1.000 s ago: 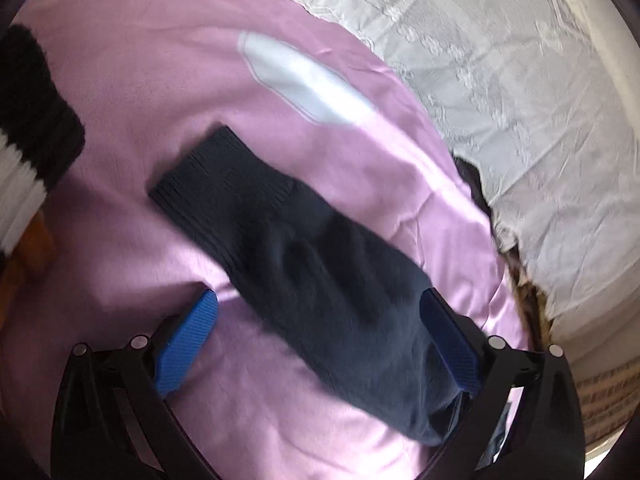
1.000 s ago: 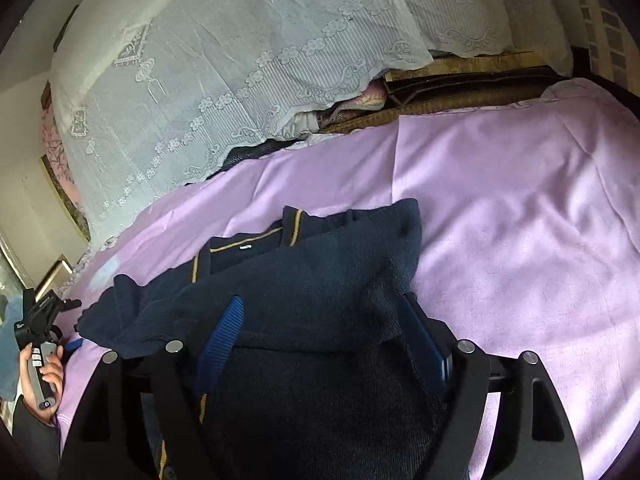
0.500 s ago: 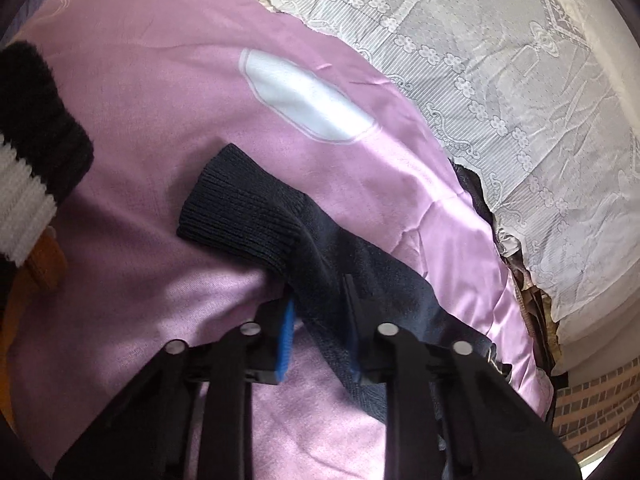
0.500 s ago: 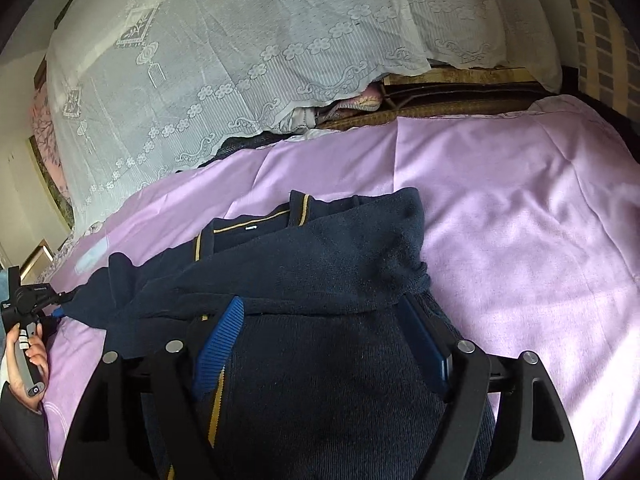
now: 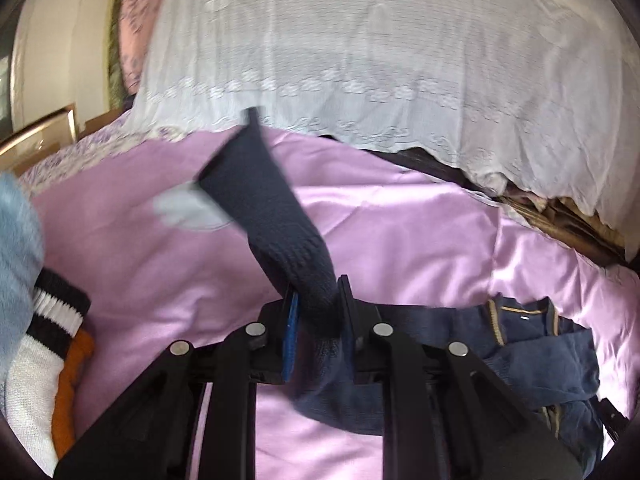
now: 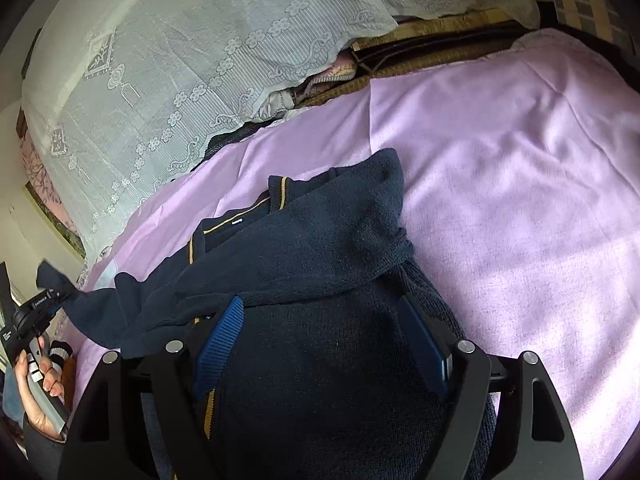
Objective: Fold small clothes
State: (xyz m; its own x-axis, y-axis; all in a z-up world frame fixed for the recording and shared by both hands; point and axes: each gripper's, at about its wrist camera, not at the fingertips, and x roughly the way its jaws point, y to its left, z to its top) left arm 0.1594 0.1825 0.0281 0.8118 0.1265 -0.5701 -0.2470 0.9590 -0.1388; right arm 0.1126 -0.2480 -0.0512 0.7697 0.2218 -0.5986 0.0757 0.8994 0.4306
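Your work surface is the bed, spread with a lilac sheet [image 6: 500,184] that gives a flat, roomy place to lay folds out; the white lace cover [image 5: 380,52] drapes the far side, out of the way. On the sheet lies the navy sweater [image 6: 320,272], bunched with its gold-trimmed collar up, so it reads as waiting its turn, not yet squared. Your right tool [image 6: 320,340] hovers over its body with the jaws spread wide and nothing between them, probably to steady or take the knit. A pile of other clothes, including a striped sock [image 5: 44,336], sits at the left edge. Your left tool [image 5: 318,312] is clamped on the navy sock [image 5: 268,208] near one end, lifting it clear so it hangs straight for folding.
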